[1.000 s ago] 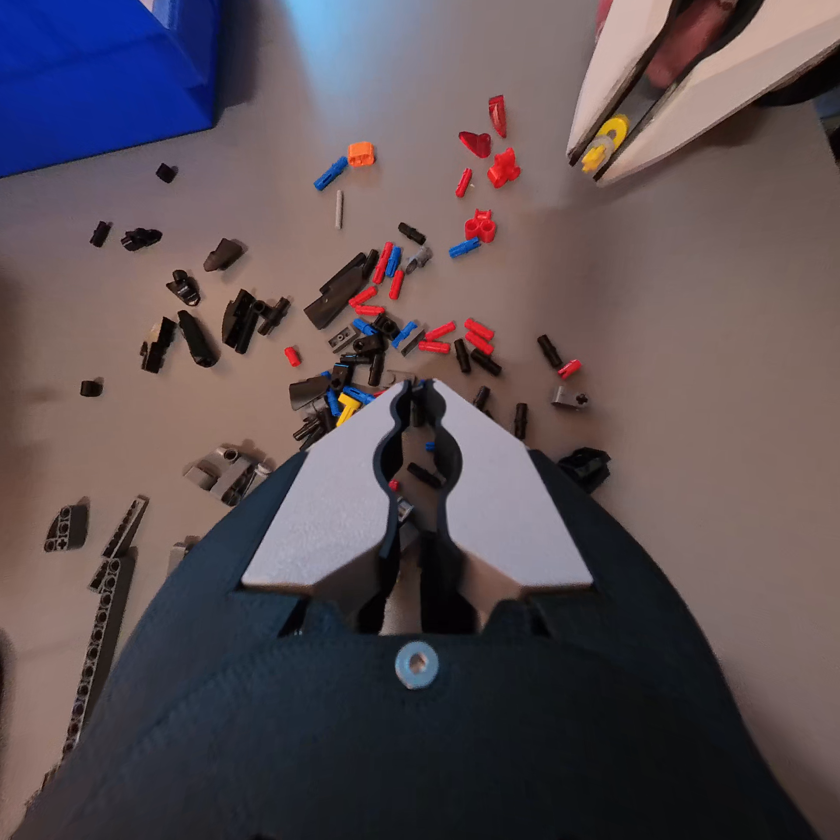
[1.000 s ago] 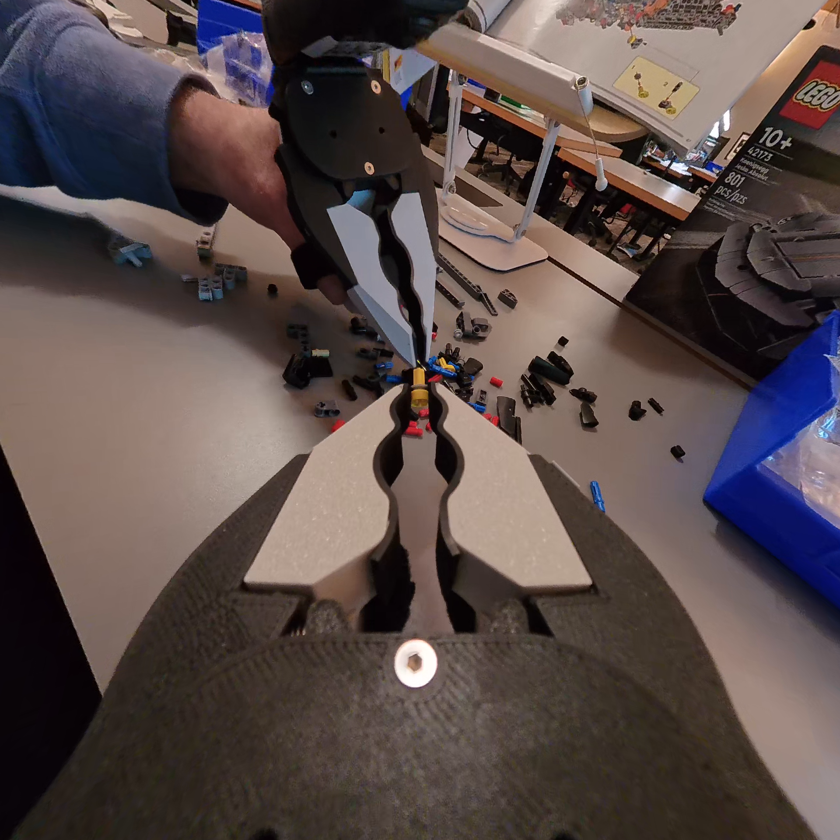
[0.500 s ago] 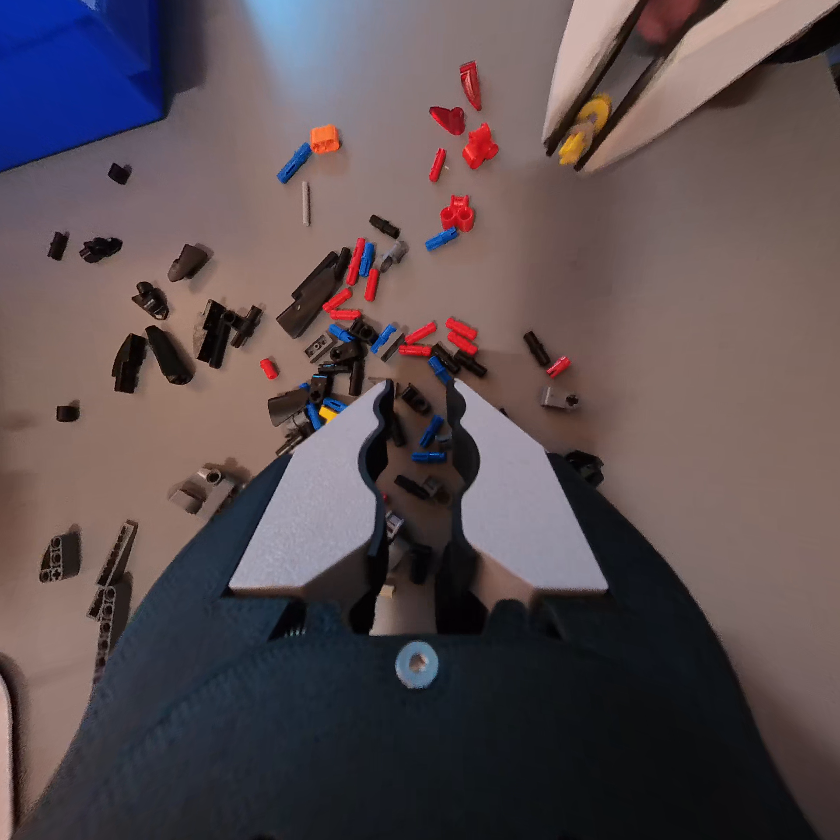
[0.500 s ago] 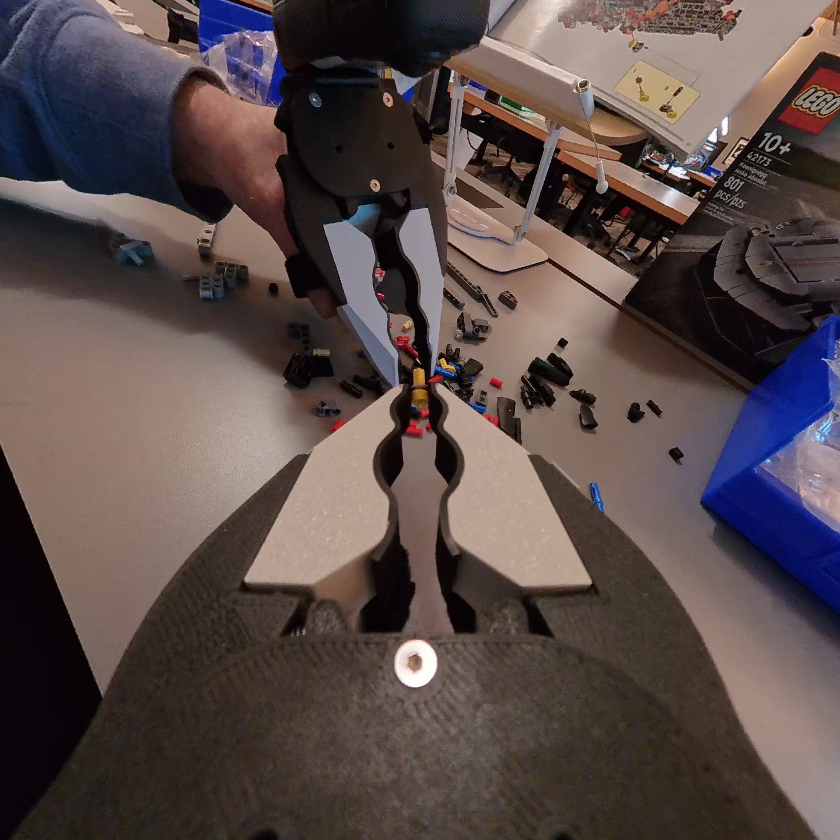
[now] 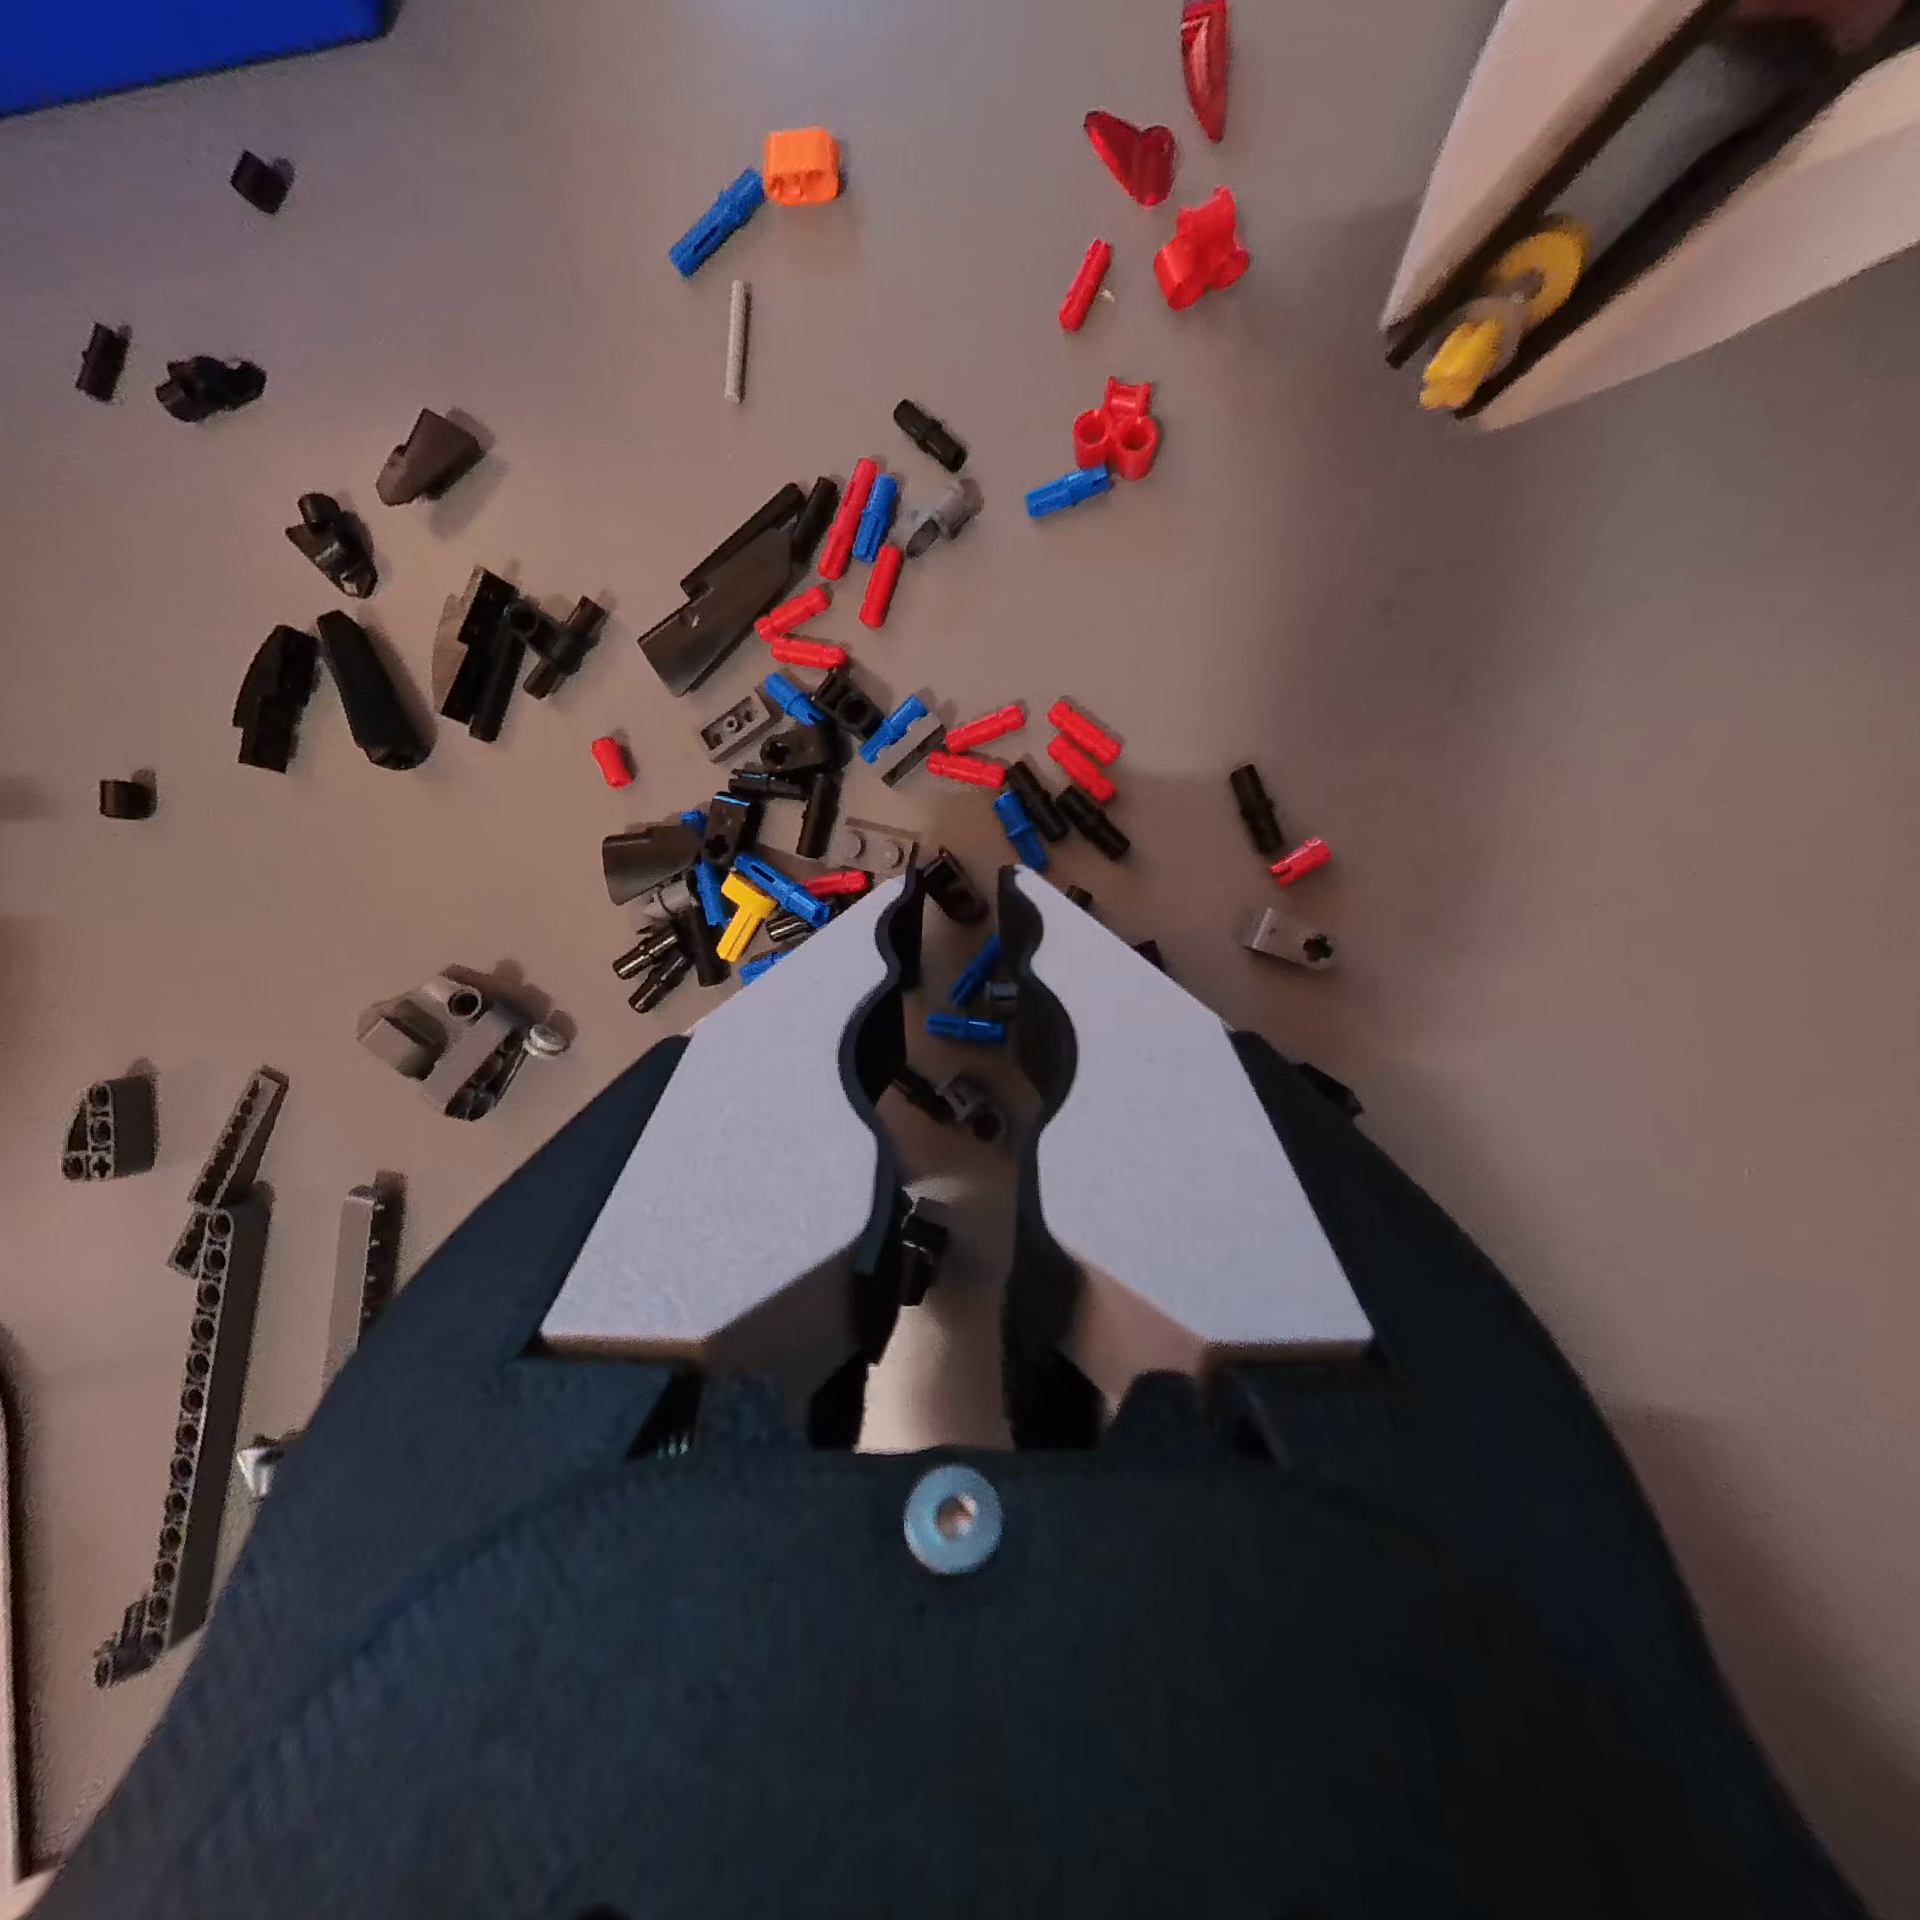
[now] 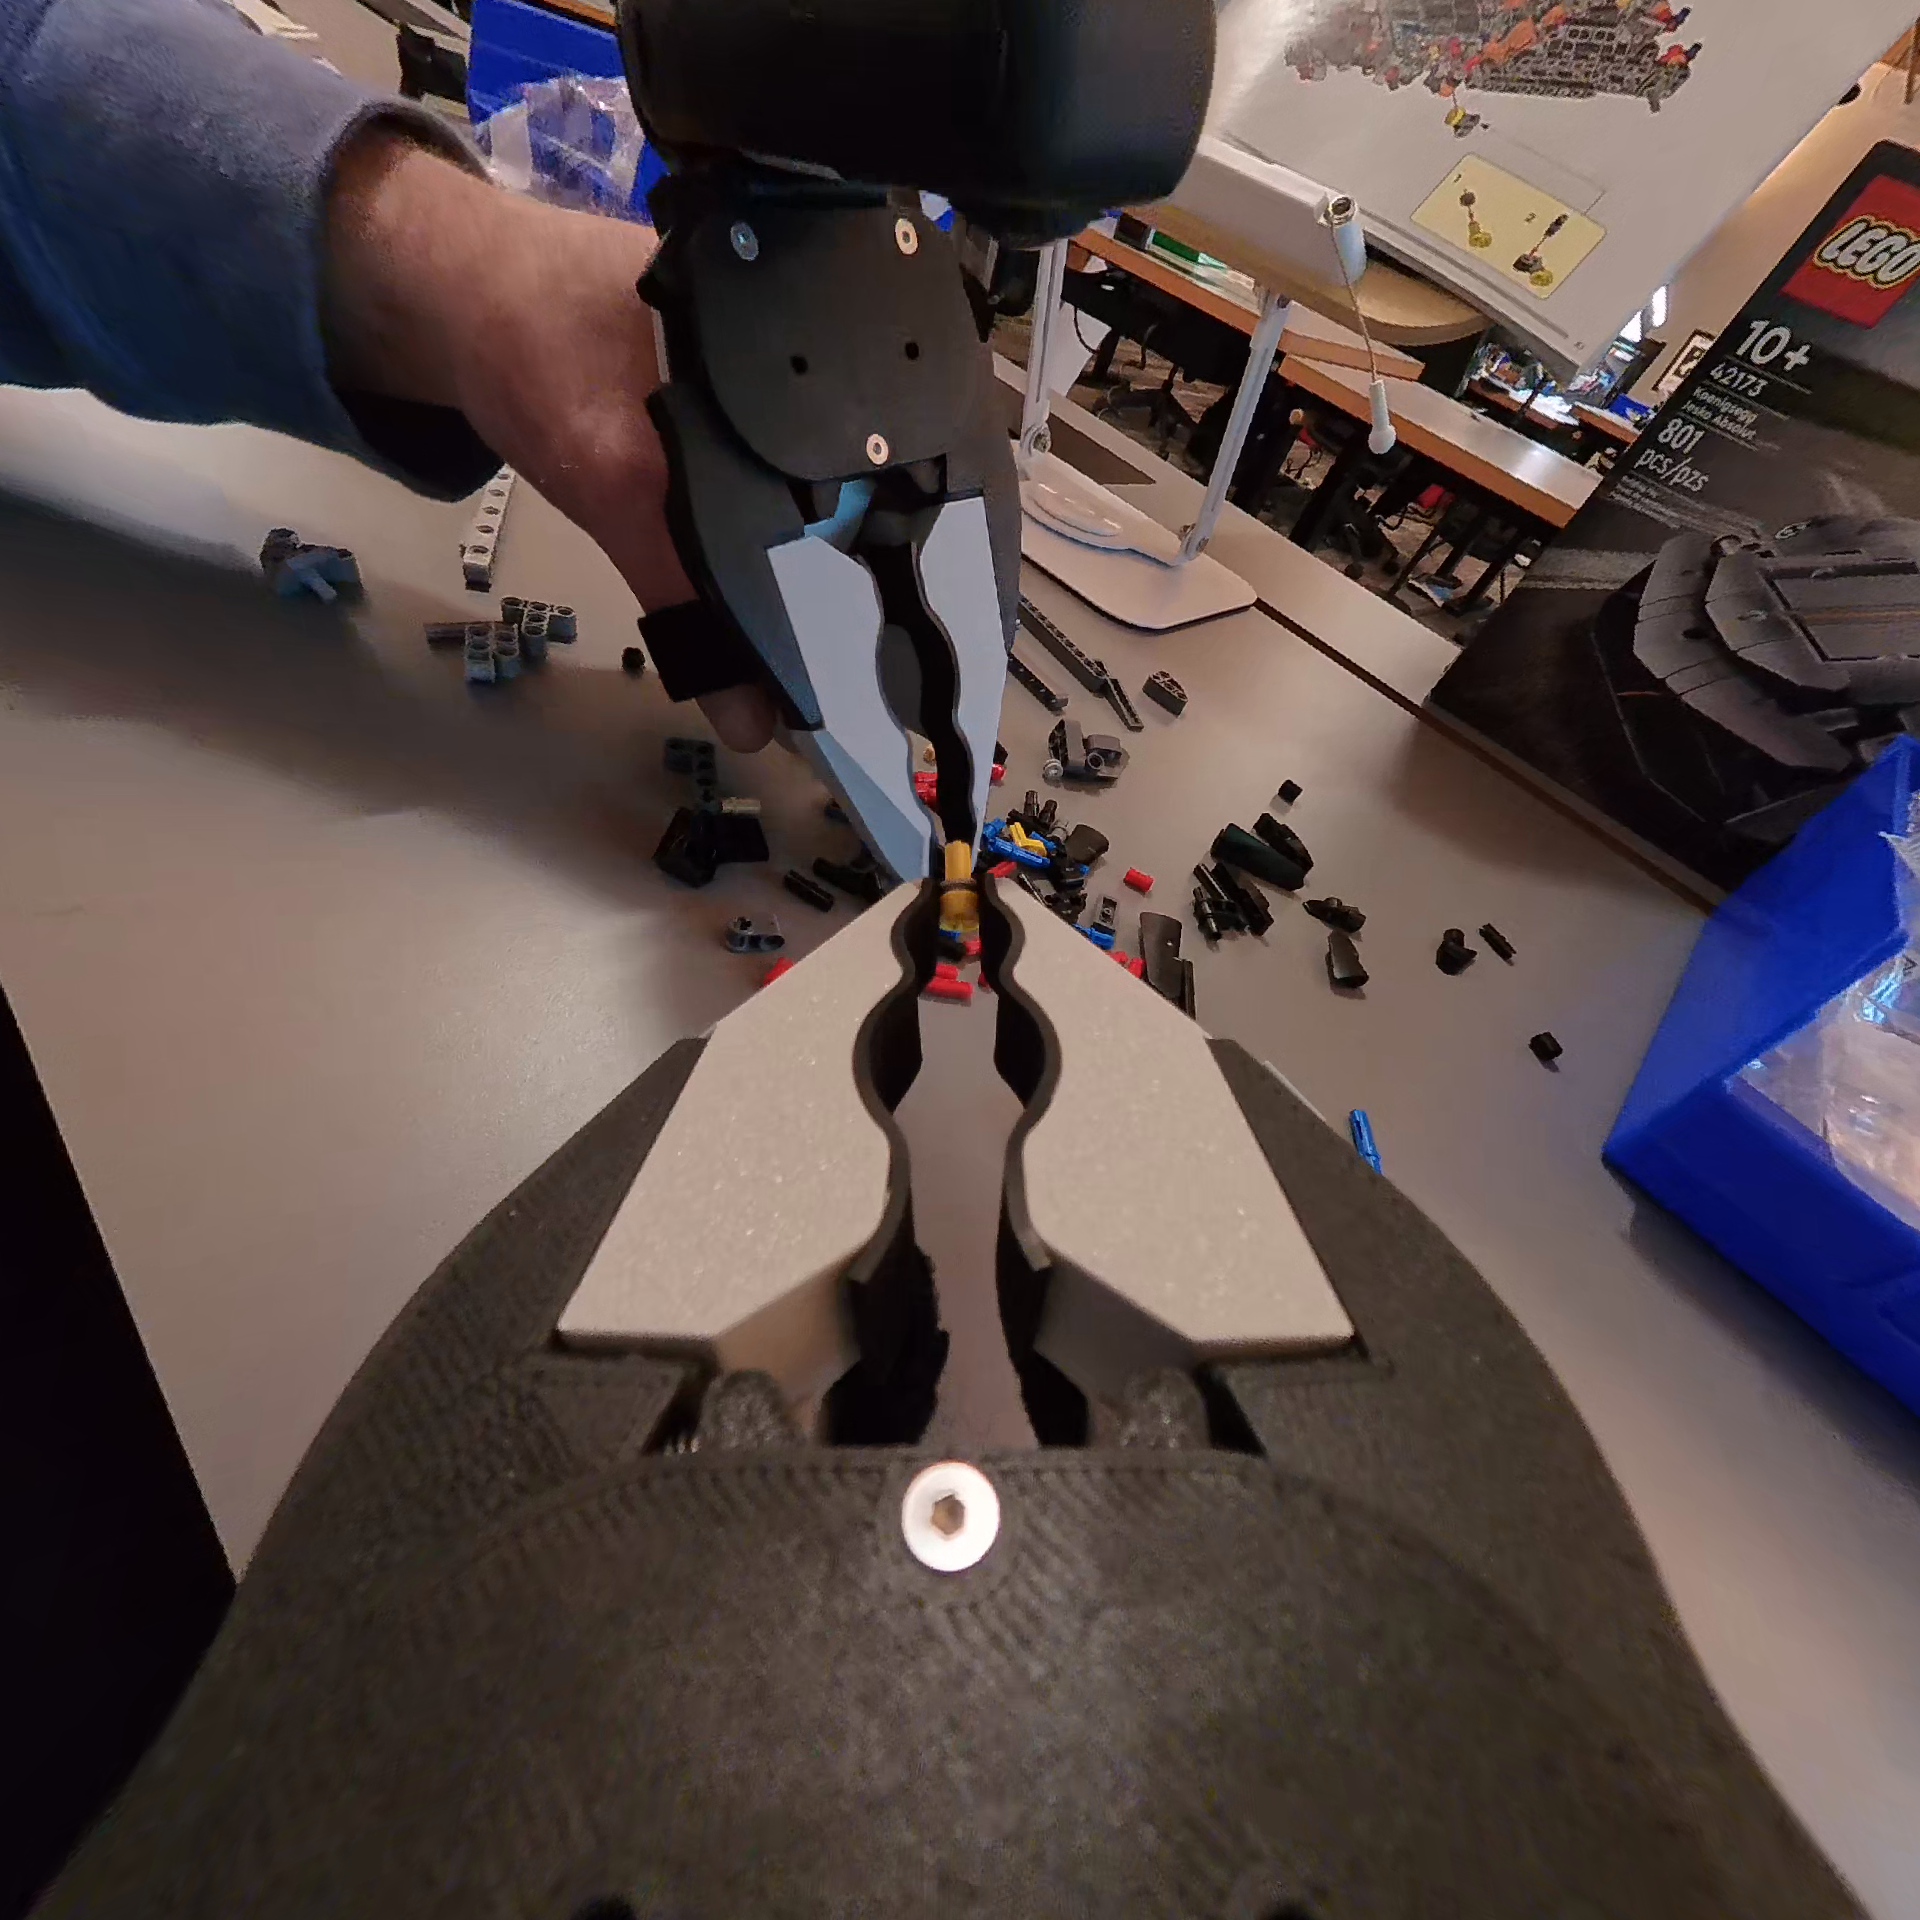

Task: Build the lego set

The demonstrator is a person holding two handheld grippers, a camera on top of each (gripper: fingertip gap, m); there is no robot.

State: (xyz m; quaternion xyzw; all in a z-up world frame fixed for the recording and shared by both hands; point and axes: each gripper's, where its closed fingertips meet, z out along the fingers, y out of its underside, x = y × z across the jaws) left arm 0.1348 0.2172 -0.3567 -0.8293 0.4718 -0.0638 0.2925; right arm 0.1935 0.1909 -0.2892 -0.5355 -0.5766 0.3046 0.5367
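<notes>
Loose Lego pieces [image 5: 831, 748], mostly black, red and blue pins, lie scattered on the grey table [image 5: 1558, 935]. My left gripper [image 5: 961, 881] hovers low over the near edge of the pile with its jaws a narrow gap apart. A black pin [image 5: 954, 896] lies between the tips, and I cannot tell if they touch it. It also shows in the right wrist view [image 6: 935, 857], pointing down at the pile. My right gripper [image 6: 951, 906] is shut on a small yellow piece on a grey axle [image 6: 956, 883], held above the table. It shows at the top right of the left wrist view [image 5: 1439, 384].
A blue bin [image 6: 1818, 1091] stands at the right, with a dark Lego box [image 6: 1714, 582] behind it. An instruction booklet [image 6: 1455, 104] rests on a white stand [image 6: 1122, 561]. Long black beams [image 5: 197, 1403] lie at the left. A person's hand [image 6: 540, 364] holds the left gripper. Tip to tip, the grippers are about 9 cm apart.
My left gripper went from shut to wide open, then narrowed its gap, and moved forward and lower over the pile. My right gripper kept the yellow piece and barely moved.
</notes>
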